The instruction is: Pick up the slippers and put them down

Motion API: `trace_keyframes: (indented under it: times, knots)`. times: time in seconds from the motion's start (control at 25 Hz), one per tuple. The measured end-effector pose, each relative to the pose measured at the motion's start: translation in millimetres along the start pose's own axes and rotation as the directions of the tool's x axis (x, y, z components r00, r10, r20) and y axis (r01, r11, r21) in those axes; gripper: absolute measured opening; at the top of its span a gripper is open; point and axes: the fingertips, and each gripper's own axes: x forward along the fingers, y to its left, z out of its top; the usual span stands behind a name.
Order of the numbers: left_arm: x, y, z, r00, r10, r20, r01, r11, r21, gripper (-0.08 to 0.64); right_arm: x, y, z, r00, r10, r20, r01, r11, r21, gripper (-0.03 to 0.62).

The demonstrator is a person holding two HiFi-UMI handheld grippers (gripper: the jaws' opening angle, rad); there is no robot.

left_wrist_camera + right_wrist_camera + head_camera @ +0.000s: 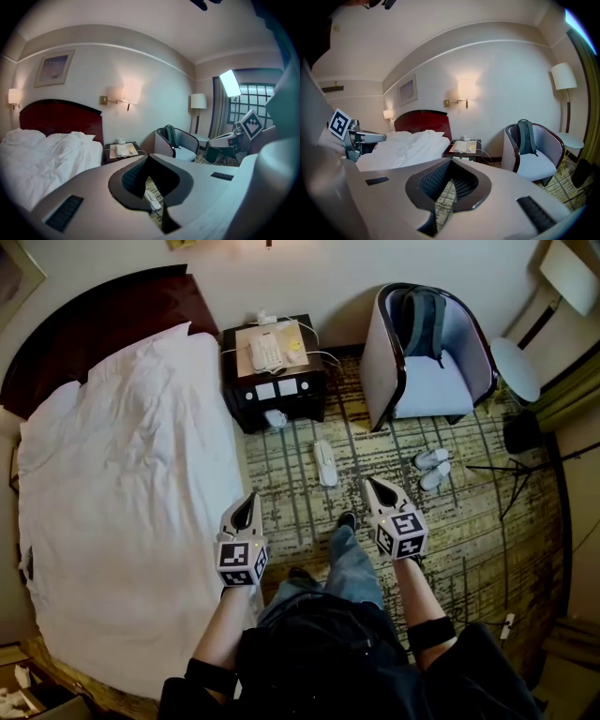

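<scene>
Both grippers hang over the carpet (469, 549) beside the bed (122, 493), pointing toward the far wall. The left gripper (249, 501) has its fingers (133, 176) pressed together with nothing between them, and so does the right gripper (370, 486). A single slipper (325, 463) lies flat on the carpet ahead of them, between the two grippers and the nightstand (277, 390), well apart from both. It shows through the gap below the left fingers in the left gripper view. A pair of slippers (431, 468) lies side by side further right, just in front of the armchair (427, 381), which carries a backpack (424, 320).
</scene>
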Motion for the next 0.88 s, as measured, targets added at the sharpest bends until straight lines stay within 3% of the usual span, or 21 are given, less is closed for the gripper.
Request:
trace_keyframes:
  times: [0.56,0.88]
  knots:
    - [92,-8,18,0.999,0.021,-0.039,-0.022,0.999,-0.025,0.002,68,-60,29,0.997,0.062,-0.039,-0.063,0.998,-0.021,0.0]
    - [165,-9,39,0.995,0.081,-0.058,-0.083,0.996,-0.029,0.002,136,-98,51,0.98,0.189,-0.066,-0.192,0.98,-0.057,0.0]
